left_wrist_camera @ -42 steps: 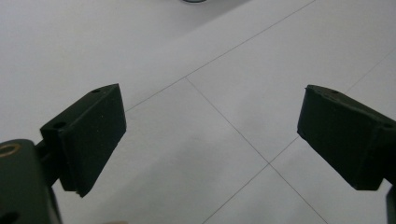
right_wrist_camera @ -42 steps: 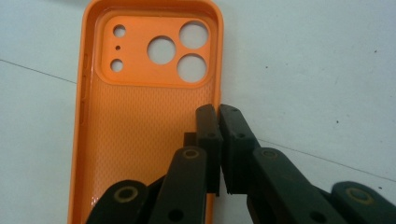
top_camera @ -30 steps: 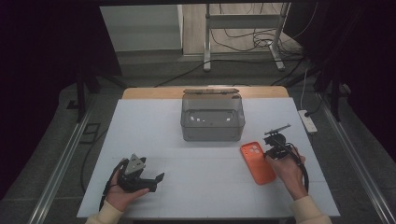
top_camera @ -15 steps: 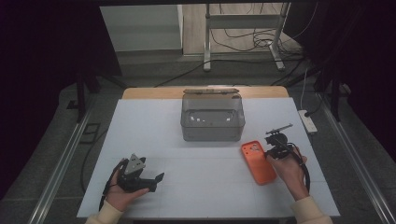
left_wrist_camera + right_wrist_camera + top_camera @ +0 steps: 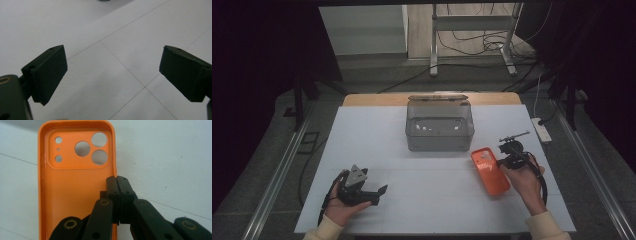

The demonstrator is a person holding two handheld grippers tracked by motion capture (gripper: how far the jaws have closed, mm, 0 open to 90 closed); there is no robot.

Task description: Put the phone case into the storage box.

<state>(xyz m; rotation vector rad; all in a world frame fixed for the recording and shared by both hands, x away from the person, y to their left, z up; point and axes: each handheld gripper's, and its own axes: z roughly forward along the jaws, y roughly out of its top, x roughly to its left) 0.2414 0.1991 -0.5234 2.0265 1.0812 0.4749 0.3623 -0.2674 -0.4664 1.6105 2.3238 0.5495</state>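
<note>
White sheeting covers the desk (image 5: pixel 432 185), its thin seam lines crossing a matte, smooth surface, with dark floor and loose cables beyond the far edge. Near the desk's right edge lies an orange, soft-looking rubbery phone case (image 5: pixel 490 170), open side up, its inner face finely dimpled and its camera end pierced by round holes. The right hand-held gripper (image 5: pixel 117 182) has its two black jaws pressed together on the case's thin side wall, one pad inside the rim and one outside, so the step in hand looks like securing a pinch grip on the case before lifting it. Close to the near-left corner, the left hand-held gripper (image 5: pixel 113 72) rests in the person's hand with its blocky black pads standing wide apart over bare desk, holding nothing. A grey, translucent, rectangular plastic box (image 5: pixel 439 127) with rounded corners sits toward the middle of the far edge, well apart from the left hand-held gripper. The next move probably calls for a steady lift without twisting, since the flexible wall could bend or slip from so narrow a pinch; the box seems the likely destination.
</note>
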